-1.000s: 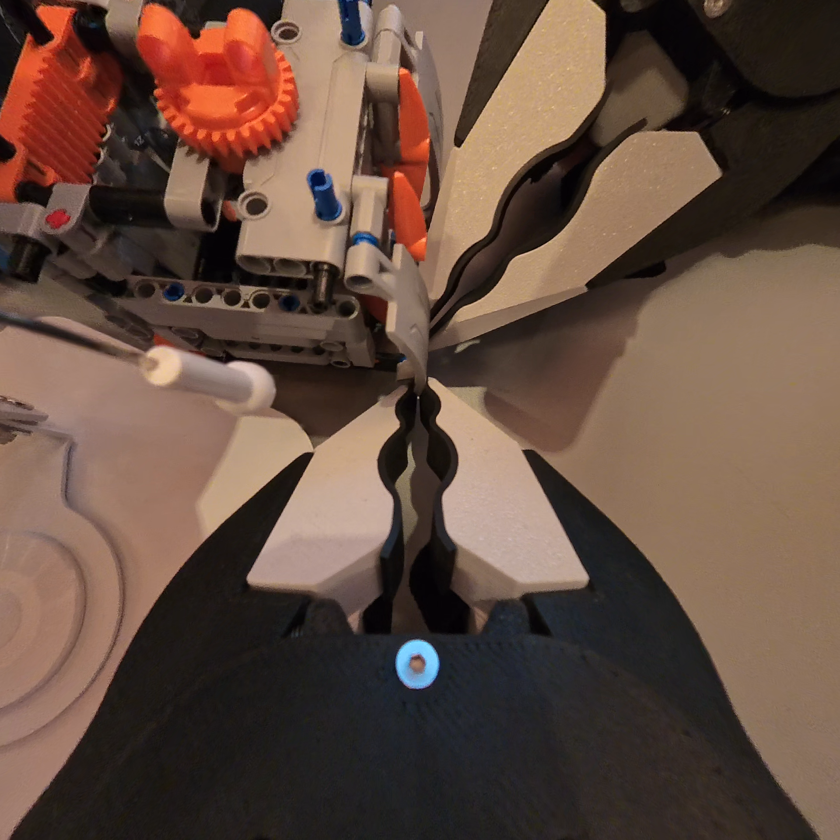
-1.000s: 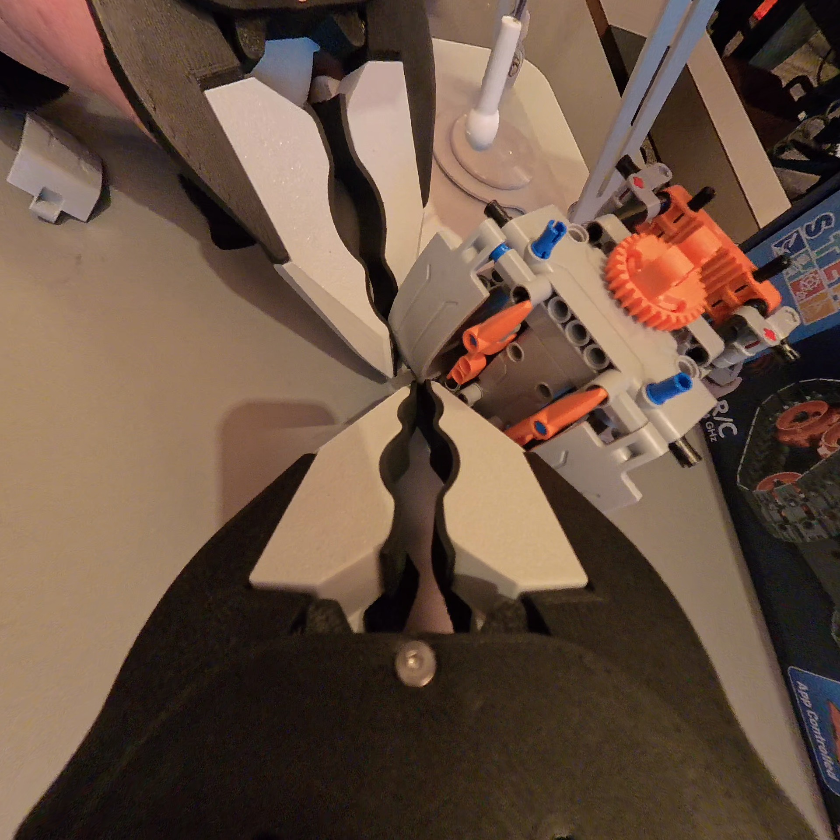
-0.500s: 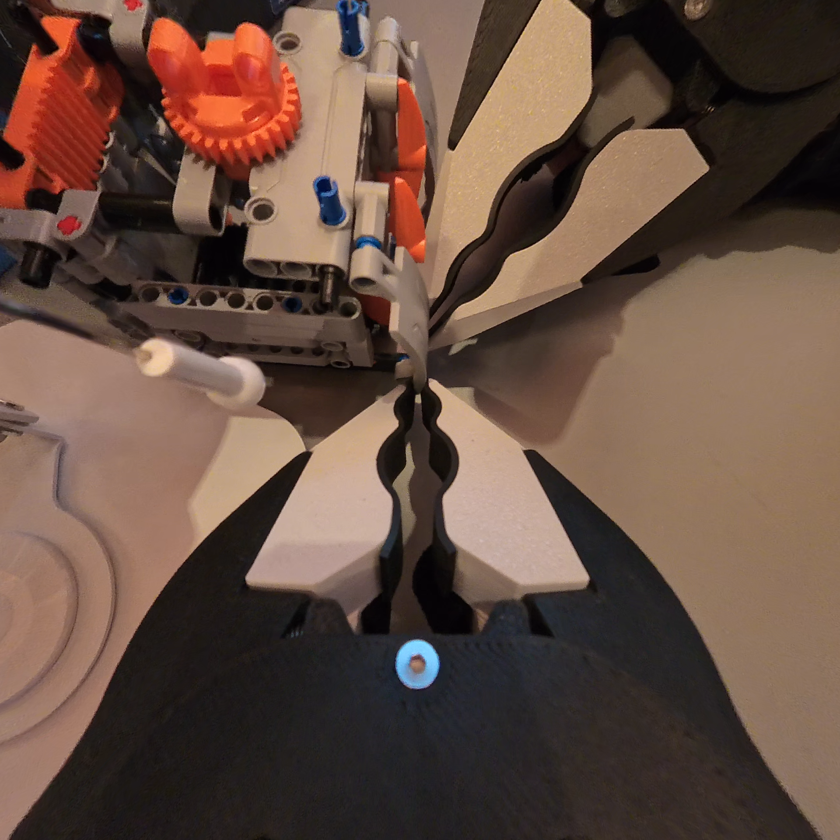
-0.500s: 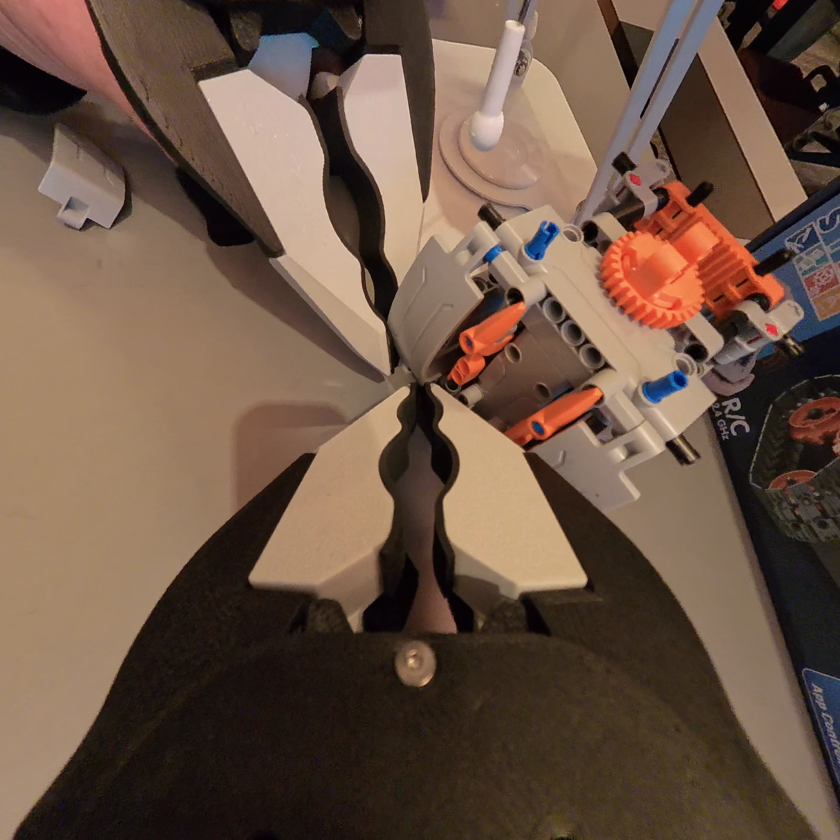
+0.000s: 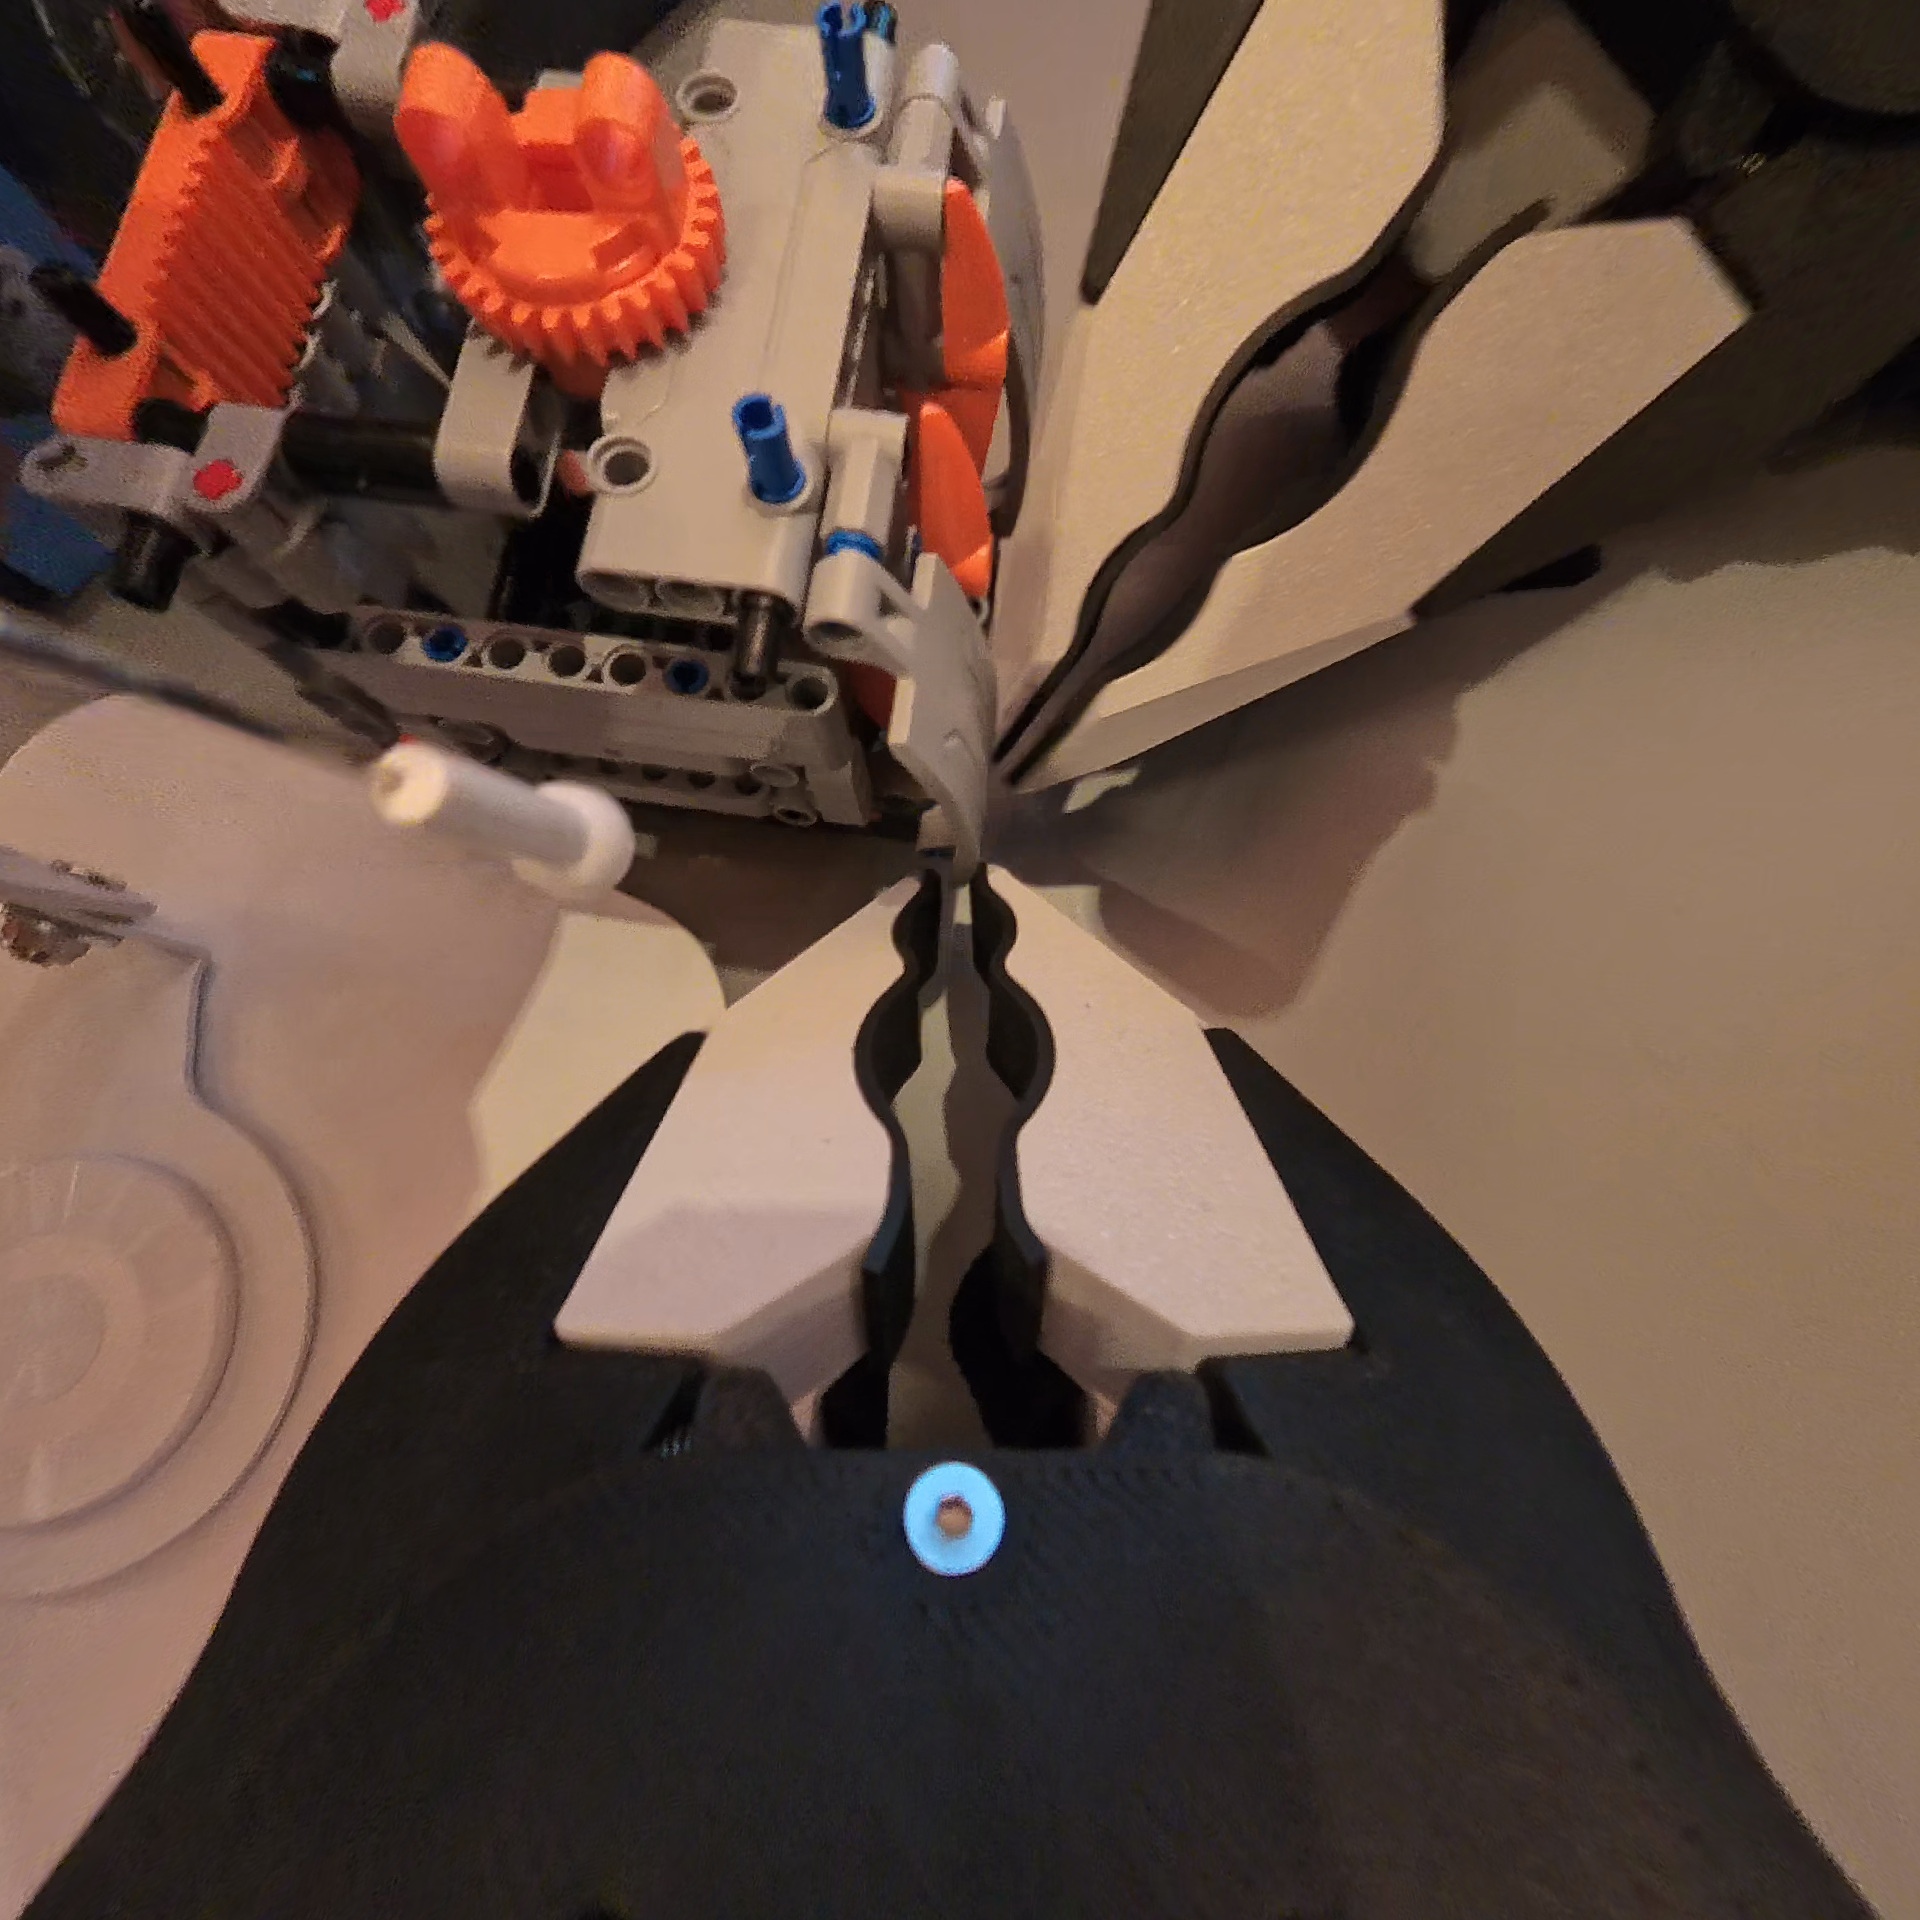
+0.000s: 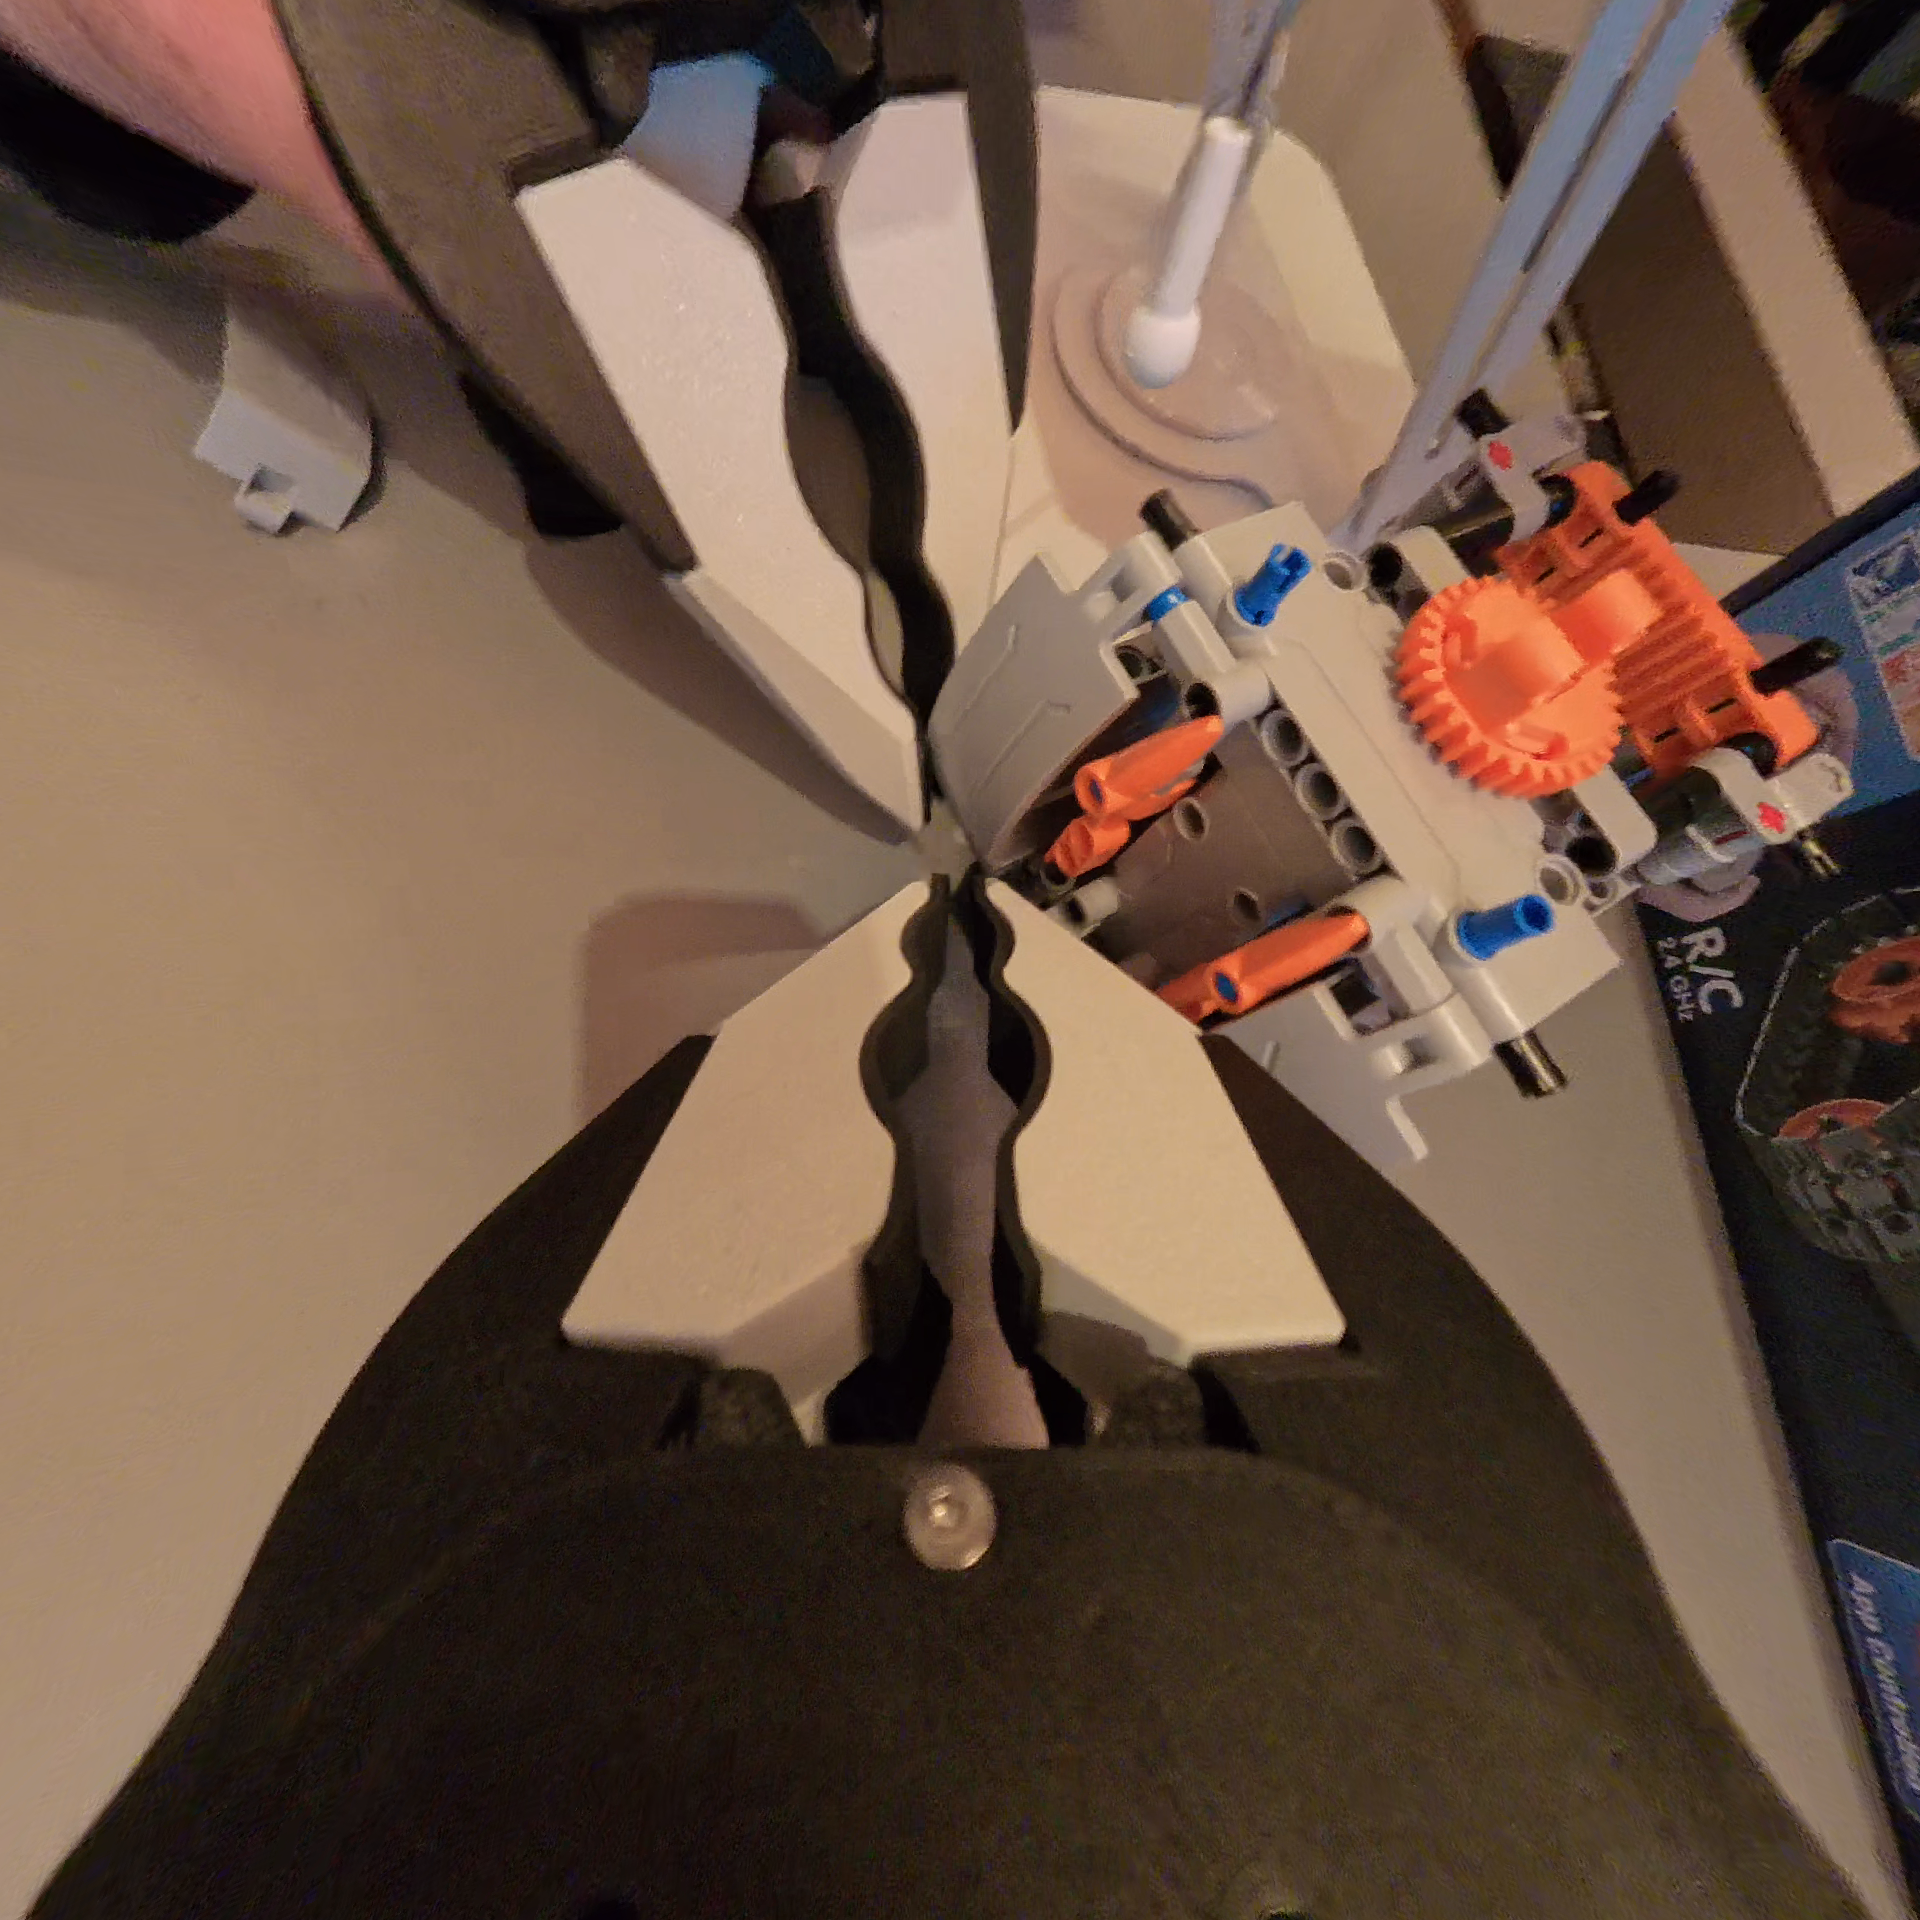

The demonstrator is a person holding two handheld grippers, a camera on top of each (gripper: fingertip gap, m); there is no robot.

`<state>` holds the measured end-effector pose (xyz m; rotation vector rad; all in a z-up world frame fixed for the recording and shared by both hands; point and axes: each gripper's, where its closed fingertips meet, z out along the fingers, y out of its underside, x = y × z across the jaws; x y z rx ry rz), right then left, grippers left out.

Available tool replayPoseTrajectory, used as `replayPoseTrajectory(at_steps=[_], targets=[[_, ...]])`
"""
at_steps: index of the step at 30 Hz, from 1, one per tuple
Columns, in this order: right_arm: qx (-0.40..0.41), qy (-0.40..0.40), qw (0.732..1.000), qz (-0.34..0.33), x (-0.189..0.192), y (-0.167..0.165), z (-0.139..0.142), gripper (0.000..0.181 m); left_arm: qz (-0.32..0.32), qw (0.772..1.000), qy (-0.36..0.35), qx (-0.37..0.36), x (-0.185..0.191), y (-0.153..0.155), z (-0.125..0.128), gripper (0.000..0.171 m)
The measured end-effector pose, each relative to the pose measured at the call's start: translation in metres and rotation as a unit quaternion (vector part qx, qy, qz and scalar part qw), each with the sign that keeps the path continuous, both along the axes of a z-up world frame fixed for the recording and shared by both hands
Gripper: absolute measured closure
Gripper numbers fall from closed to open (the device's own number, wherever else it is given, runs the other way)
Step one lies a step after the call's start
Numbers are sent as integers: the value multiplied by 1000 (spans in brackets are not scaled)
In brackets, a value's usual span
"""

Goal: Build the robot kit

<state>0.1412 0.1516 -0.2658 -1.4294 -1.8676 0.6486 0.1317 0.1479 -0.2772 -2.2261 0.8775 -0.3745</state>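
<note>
A grey, orange and blue building-brick model [image 5: 665,499] with an orange gear [image 5: 571,239] stands on the beige table; it also shows in the right wrist view [image 6: 1351,810]. A grey curved panel [image 5: 948,696] sits at its near corner and also shows in the right wrist view [image 6: 1013,707]. My left gripper [image 5: 956,881] is shut on the panel's lower edge. My right gripper [image 6: 961,891] is shut on the same panel's corner from the other side. Each gripper shows in the other's view, the right [image 5: 1023,764] and the left [image 6: 923,810], with their tips almost touching.
A white stand base [image 5: 260,935] with a white rod [image 5: 499,805] lies left of the model. A loose grey piece [image 6: 281,447] lies on the table at far left. A dark blue box [image 6: 1829,1091] is at the right edge. A person's arm [image 6: 187,114] is at top left. Both grippers' tips are close together, under 4 cm apart.
Both grippers stay shut on the grey panel. The model and both views have shifted only slightly; in the right wrist view the loose grey piece has drifted right and down.
</note>
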Motion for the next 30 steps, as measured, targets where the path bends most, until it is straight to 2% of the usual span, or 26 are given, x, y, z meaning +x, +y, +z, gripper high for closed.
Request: replayPoseTrajectory(at_steps=[2, 4, 7, 10, 13, 14, 17, 20, 23, 25, 30], targets=[[0, -17, 1000, 13, 7, -4, 5, 172, 0, 1000, -14, 6, -3, -3, 7, 167], [-14, -22, 999, 46, 15, -13, 16, 176, 0, 1000, -21, 15, -4, -4, 16, 165], [-23, -17, 998, 63, 31, -11, 39, 179, -9, 999, -31, 32, -1, -6, 29, 166], [-48, 44, 997, 30, 46, 13, 75, 176, -9, 999, -28, 39, 1, -5, 31, 166], [-68, 95, 993, -29, 60, 47, 99, 156, -5, 998, -43, 48, 2, -2, 36, 164], [-72, 97, 992, -44, 62, 54, 99, 150, -2, 997, -50, 53, 2, 0, 39, 165], [-89, 66, 992, -62, 60, 61, 77, 147, 0, 997, -52, 55, 3, 2, 40, 166], [-108, 38, 992, -55, 49, 54, 50, 148, -1, 997, -56, 53, 5, 3, 40, 166], [-130, 44, 989, -48, 34, 43, 34, 153, -3, 997, -60, 54, 8, 4, 40, 167], [-112, 42, 991, -59, 32, 46, 30, 159, -2, 997, -63, 52, 9, 4, 39, 167], [-129, 31, 990, -39, 36, 37, 31, 164, -8, 997, -66, 39, 7, 0, 38, 167]])
